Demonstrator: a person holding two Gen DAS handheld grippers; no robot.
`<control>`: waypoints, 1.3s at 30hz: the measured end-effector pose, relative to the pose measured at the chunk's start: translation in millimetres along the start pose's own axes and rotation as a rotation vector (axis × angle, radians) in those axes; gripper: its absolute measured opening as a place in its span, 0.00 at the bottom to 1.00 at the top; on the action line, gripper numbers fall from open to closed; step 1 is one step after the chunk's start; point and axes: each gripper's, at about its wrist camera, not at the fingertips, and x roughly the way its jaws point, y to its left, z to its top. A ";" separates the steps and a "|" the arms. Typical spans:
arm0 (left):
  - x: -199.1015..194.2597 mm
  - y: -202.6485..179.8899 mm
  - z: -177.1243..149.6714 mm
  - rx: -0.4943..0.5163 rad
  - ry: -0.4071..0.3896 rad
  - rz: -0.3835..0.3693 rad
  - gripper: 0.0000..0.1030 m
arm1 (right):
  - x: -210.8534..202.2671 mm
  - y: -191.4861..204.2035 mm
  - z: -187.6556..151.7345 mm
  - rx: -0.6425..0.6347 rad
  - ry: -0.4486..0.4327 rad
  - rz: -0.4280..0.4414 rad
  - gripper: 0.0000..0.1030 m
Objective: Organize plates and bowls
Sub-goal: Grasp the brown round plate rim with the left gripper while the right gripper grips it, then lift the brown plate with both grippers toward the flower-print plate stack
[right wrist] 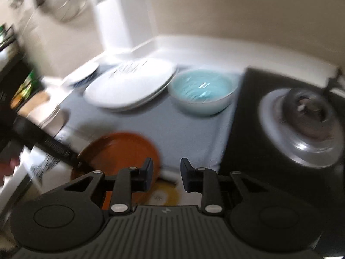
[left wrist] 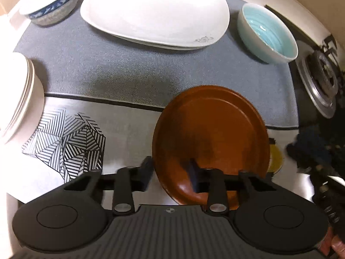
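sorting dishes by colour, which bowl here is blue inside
The bowl with the turquoise glazed interior, right of the big white plate. The other bowl, at the far left, carries blue only as a patterned band outside.

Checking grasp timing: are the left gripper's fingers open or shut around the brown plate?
Open. The left gripper straddles the brown plate rim, one finger outside, one inside, with a wide gap.
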 end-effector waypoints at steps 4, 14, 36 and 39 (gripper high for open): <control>-0.5 1.3 0.0 0.012 -0.007 -0.015 0.23 | 19.2 -2.1 -12.7 0.066 0.055 0.064 0.29; -8.7 -0.9 -8.1 -0.090 0.031 -0.075 0.11 | 6.5 -4.3 -8.8 0.040 0.030 0.029 0.12; -150.6 -27.1 13.5 -0.074 -0.225 -0.048 0.11 | -53.6 -18.7 50.5 0.271 -0.104 0.182 0.11; -175.6 -33.5 20.1 -0.037 -0.305 -0.032 0.11 | -60.0 -16.6 69.4 0.279 -0.127 0.200 0.12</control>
